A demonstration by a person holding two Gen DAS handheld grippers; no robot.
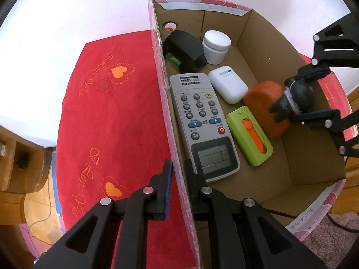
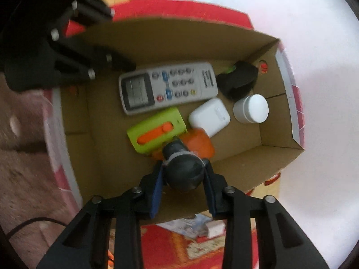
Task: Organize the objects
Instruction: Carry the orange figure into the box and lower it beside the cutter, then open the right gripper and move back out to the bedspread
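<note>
An open cardboard box [image 1: 314,174] lies on a red cloth [image 1: 112,123]. My left gripper [image 1: 178,165] is shut on the box's left wall, one finger inside and one outside. My right gripper [image 1: 303,94] reaches down into the box's right side. It is shut on a dark grey rubber bulb [image 2: 181,170] attached to an orange fuzzy block [image 1: 264,109]. The block hangs just above or touches a green case [image 2: 157,130] with an orange slider. A grey remote [image 1: 202,123], a white earbud case [image 1: 227,84], a white jar [image 1: 216,46] and a black object [image 1: 184,49] lie in the box.
The red cloth with heart prints covers a white table [image 1: 67,11]. A pink fluffy rug [image 1: 332,235] shows beyond the box's near right corner. Wooden furniture [image 1: 13,157] stands at the far left. The box floor at the near right is bare.
</note>
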